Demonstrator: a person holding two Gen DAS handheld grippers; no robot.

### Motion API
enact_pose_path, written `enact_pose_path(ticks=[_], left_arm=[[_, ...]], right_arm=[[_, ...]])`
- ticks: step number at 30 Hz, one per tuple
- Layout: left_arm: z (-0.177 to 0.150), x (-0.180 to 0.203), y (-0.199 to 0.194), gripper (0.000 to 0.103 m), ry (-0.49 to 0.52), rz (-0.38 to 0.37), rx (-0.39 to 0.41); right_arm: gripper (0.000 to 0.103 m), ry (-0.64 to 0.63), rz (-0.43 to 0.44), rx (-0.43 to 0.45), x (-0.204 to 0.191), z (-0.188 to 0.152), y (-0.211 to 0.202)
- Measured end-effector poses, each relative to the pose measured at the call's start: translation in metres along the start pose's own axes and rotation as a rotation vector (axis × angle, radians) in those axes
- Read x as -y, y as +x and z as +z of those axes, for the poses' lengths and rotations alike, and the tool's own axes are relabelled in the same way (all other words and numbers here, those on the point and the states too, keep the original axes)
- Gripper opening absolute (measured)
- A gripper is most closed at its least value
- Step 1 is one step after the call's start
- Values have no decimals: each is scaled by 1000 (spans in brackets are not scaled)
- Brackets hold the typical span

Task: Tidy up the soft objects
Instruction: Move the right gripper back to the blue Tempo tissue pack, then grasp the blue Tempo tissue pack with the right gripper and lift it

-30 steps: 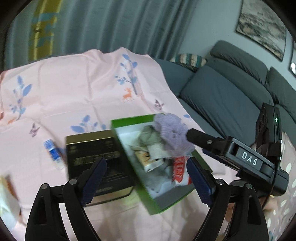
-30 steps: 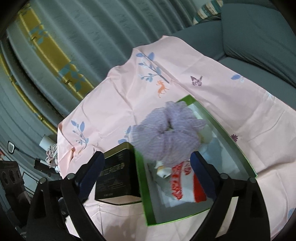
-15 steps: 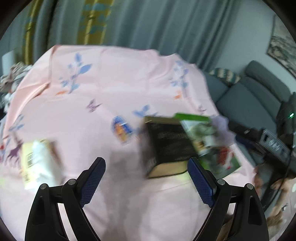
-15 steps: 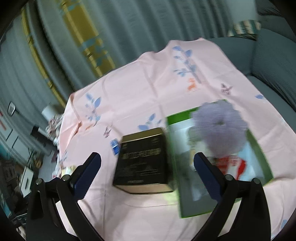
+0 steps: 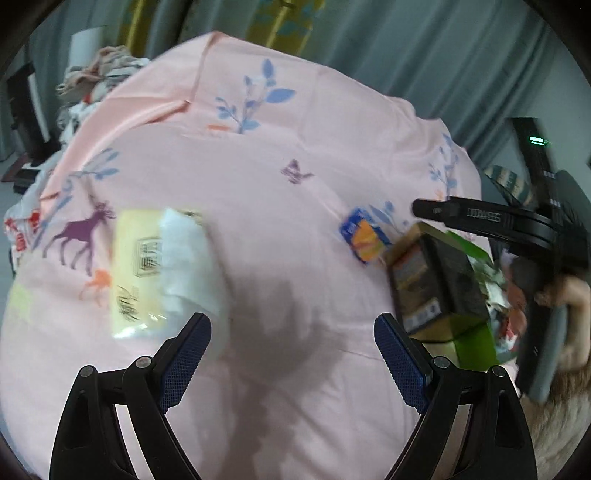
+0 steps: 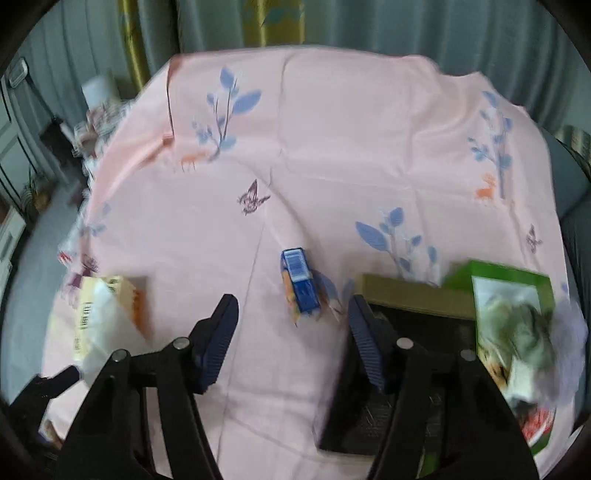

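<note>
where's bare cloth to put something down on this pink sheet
Free: the wide middle of the pink printed sheet, between the yellow-and-white packet and the small blue carton, and the whole far half. Crowded: the near right, where the dark tin box sits against the green box of soft items.

Both cams are riding on the grippers, looking fwd and steeply down along the fingers at the pink cloth (image 5: 280,206). Left wrist cam is sitting left of the dark box (image 5: 439,280), facing the cloth's middle, fairly close; the box is showing at its right edge, a yellow pack (image 5: 147,269) nearer on the left. Right wrist cam is hanging right over the dark box (image 6: 402,332), close, facing the curtain (image 6: 406,22). Both views are sharing the box, the green tray (image 6: 509,280) right of it, the small blue carton (image 6: 299,284) left of it, and the pack.
</note>
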State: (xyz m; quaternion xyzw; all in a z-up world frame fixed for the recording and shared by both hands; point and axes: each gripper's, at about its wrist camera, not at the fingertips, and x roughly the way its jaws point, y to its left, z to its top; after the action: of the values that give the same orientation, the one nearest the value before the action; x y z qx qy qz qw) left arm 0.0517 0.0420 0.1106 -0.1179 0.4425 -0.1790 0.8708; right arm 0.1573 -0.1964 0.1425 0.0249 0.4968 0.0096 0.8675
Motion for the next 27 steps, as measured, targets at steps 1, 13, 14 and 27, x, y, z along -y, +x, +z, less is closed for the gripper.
enact_pose_path(ticks=[1, 13, 14, 27], left_arm=[[0, -5, 0, 90, -16, -2, 0], [3, -21, 6, 90, -67, -26, -38], [3, -20, 5, 90, -68, -24, -34], [-2, -14, -8, 90, -42, 1, -20]], right_arm=[[60, -5, -10, -34, -3, 8, 14], [28, -84, -137, -229, -13, 35, 108], [25, -82, -130, -232, -14, 35, 110], [24, 123, 432, -176, -27, -73, -3]])
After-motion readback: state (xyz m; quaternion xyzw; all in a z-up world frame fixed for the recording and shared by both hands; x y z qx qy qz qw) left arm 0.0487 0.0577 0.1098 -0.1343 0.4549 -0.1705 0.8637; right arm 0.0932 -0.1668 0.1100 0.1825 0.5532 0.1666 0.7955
